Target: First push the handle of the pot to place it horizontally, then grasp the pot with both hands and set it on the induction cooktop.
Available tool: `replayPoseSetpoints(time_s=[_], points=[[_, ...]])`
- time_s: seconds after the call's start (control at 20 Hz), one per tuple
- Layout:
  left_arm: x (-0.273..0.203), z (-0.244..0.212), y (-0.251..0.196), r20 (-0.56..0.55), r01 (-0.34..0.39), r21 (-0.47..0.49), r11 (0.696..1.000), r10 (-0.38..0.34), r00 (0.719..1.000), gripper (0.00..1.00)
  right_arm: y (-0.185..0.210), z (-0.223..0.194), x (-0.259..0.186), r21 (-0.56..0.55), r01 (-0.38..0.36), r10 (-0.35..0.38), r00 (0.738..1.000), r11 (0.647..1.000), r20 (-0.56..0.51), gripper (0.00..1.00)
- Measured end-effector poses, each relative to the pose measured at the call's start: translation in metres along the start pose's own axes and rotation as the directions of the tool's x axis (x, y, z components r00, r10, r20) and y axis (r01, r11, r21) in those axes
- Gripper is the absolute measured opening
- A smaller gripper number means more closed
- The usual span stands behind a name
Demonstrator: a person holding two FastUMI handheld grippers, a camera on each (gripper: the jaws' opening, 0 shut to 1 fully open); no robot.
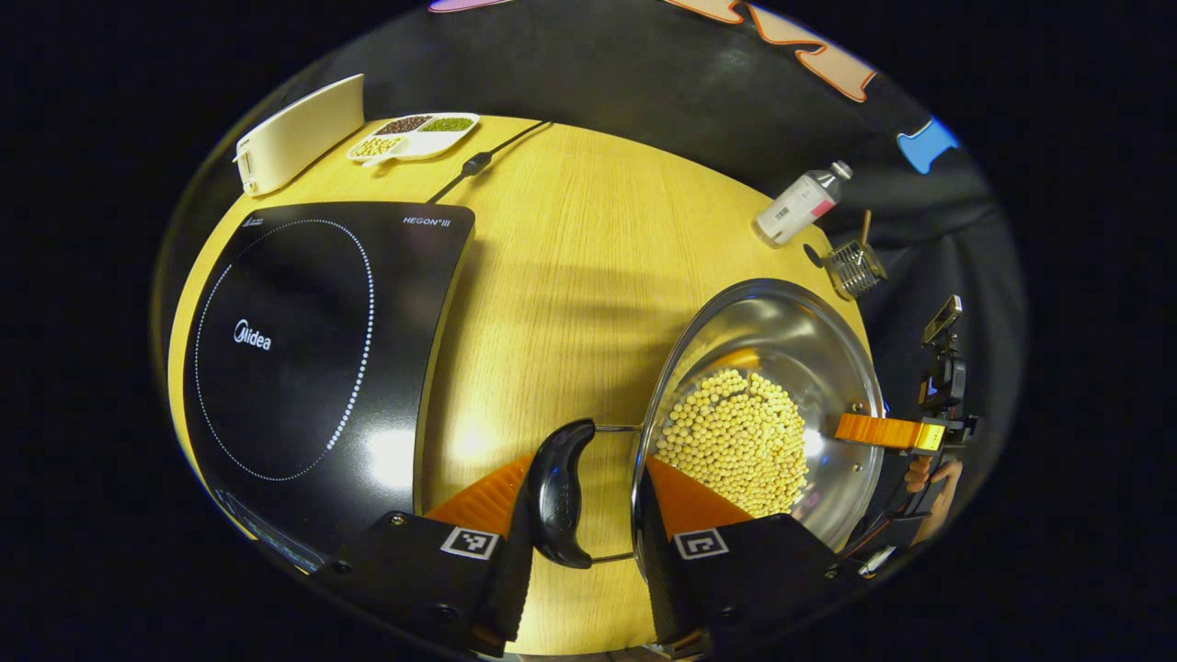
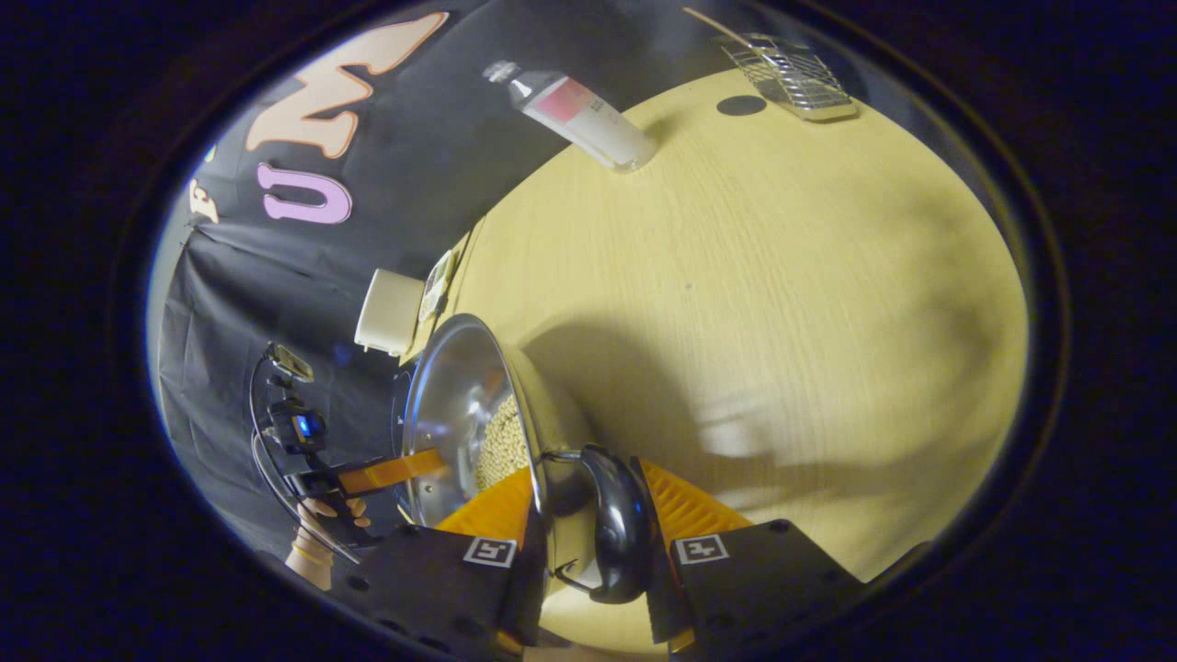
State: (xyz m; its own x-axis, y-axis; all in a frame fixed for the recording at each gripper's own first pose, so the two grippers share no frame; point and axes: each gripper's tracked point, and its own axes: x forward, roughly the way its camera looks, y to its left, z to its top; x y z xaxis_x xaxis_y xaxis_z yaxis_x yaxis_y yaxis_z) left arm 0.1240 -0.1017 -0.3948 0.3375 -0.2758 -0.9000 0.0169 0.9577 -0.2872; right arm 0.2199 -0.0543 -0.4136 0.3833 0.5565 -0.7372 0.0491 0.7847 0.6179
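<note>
On my far left the induction cooktop (image 1: 313,359) sits bare. Beside it on the table (image 1: 570,267), the pot (image 1: 763,405) of beans waits. My left gripper (image 1: 588,515) straddles one side handle (image 1: 558,492), its fingers apparently clamping handle and rim; my right gripper (image 2: 588,533) likewise grips the opposite handle (image 2: 618,533). I judge both grasps made; lifting across remains.

Warm, dim overhead light. Table (image 1: 588,239) lit yellow, dark toward the edges. Soft broad shadows fall on the wood near the pot (image 2: 478,414) in both views. Glare spots on cooktop (image 1: 386,455) and inside the pot rim. Strong fisheye bending at edges; far items slightly soft, near fingers blurred.
</note>
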Motion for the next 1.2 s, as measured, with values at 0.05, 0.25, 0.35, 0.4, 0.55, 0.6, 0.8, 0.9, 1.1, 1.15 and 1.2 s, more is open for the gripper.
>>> replayPoseSetpoints(time_s=[0.05,0.25,0.35,0.4,0.55,0.6,0.8,0.9,1.1,1.15,1.2], points=[[-0.006,0.000,0.002,0.000,0.008,0.013,1.000,-0.008,1.000,0.55,0.006,-0.005,-0.005,0.003,0.008,-0.008,1.000,1.000,0.008,0.48],[-0.033,0.000,0.023,-0.003,0.031,0.066,0.997,-0.031,1.000,0.55,0.039,-0.034,-0.015,0.034,0.033,-0.034,0.999,0.999,0.037,0.48],[-0.049,0.001,0.041,-0.009,0.038,0.089,0.995,-0.037,0.999,0.54,0.060,-0.051,-0.012,0.054,0.040,-0.043,0.998,0.998,0.053,0.48],[-0.056,0.002,0.053,-0.009,0.038,0.099,0.994,-0.038,0.999,0.55,0.072,-0.058,-0.010,0.059,0.043,-0.047,0.997,0.997,0.063,0.48],[-0.080,0.009,0.088,-0.002,0.039,0.132,0.991,-0.039,0.999,0.55,0.110,-0.077,0.000,0.076,0.046,-0.053,0.994,0.996,0.091,0.48],[-0.086,0.013,0.100,0.006,0.040,0.141,0.989,-0.042,0.999,0.57,0.123,-0.082,0.004,0.080,0.045,-0.053,0.993,0.996,0.103,0.48],[-0.108,0.032,0.144,0.050,0.048,0.172,0.984,-0.058,0.997,0.55,0.173,-0.091,0.023,0.085,0.038,-0.050,0.987,0.996,0.150,0.48],[-0.115,0.041,0.166,0.066,0.045,0.181,0.982,-0.058,0.996,0.55,0.191,-0.095,0.035,0.082,0.038,-0.051,0.985,0.996,0.165,0.42],[-0.119,0.043,0.207,0.065,0.035,0.150,0.988,-0.045,0.997,0.54,0.226,-0.092,0.057,0.050,0.047,-0.056,0.977,0.998,0.205,0.41],[-0.120,0.044,0.216,0.069,0.034,0.136,0.990,-0.044,0.997,0.54,0.233,-0.090,0.063,0.033,0.044,-0.050,0.976,0.998,0.211,0.41],[-0.122,0.046,0.226,0.077,0.032,0.122,0.992,-0.042,0.996,0.54,0.240,-0.090,0.071,0.019,0.045,-0.048,0.978,0.999,0.205,0.41]])
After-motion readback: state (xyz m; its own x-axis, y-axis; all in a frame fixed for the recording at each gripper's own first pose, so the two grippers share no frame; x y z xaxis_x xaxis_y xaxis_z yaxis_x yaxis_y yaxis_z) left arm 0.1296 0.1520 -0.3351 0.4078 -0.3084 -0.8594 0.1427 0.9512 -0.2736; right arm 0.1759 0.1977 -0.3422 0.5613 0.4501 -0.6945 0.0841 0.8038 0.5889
